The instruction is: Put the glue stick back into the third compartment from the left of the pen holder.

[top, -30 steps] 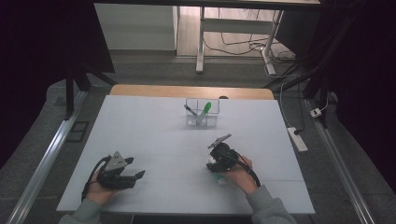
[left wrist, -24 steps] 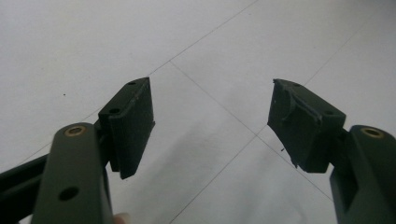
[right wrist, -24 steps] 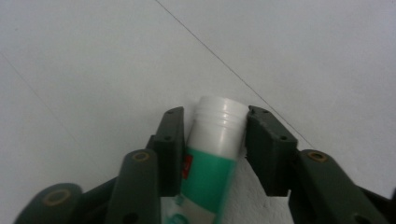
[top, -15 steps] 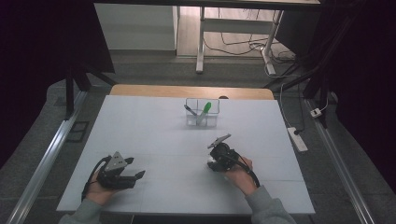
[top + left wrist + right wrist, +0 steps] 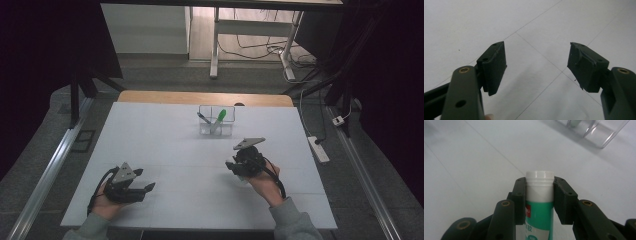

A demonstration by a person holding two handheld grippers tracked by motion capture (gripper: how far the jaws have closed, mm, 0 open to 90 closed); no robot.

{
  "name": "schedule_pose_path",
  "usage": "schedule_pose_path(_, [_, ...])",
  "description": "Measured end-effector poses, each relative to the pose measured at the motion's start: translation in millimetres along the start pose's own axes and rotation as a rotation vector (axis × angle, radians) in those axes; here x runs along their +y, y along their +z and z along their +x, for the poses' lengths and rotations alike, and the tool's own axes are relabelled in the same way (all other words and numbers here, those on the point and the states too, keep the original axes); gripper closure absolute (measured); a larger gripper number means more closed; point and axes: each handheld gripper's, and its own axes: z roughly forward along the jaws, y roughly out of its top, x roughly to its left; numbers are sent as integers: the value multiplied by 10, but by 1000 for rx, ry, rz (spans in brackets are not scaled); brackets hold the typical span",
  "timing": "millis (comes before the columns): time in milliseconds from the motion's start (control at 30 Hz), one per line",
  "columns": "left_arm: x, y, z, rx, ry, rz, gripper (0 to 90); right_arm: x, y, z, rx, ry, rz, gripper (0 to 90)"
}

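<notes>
Clamping a tube (image 5: 539, 202) just below its white cap, the right gripper (image 5: 539, 195) has its fingers (image 5: 520, 200) closed flat on either side of the neck, probably because that stiff shoulder gives a firmer hold than the softer green-and-white body lower down. The tube points away from the hand with the cap just proud of the fingertips, so the free end can lead if it is to go into something. Ahead of the fingers and off to one side stands a clear bin (image 5: 596, 132); in the high view this bin (image 5: 215, 121) lies beyond the right gripper (image 5: 240, 164), well apart from it, and already holds a green marker (image 5: 220, 116) and a darker pen (image 5: 203, 118), upright and leaning. That suggests the tube is meant to join them, cap first or stood on end. The left gripper (image 5: 537, 67) has its fingers (image 5: 495, 66) spread wide with nothing between them, only bare white surface (image 5: 529, 30) below; in the high view it (image 5: 131, 186) rests low and near the person, likely parked out of the way while one hand does the carrying.
</notes>
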Motion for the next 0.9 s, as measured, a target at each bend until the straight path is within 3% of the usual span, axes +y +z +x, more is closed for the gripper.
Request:
schedule_pose_path(400, [0,-5,-1,2,0,-6,302,25,-264,-156,-2,60,-185,649])
schedule_pose_path(900, [-3,-20,15,5,-11,-12,302,145,-288,-262,-5,98,-288,649])
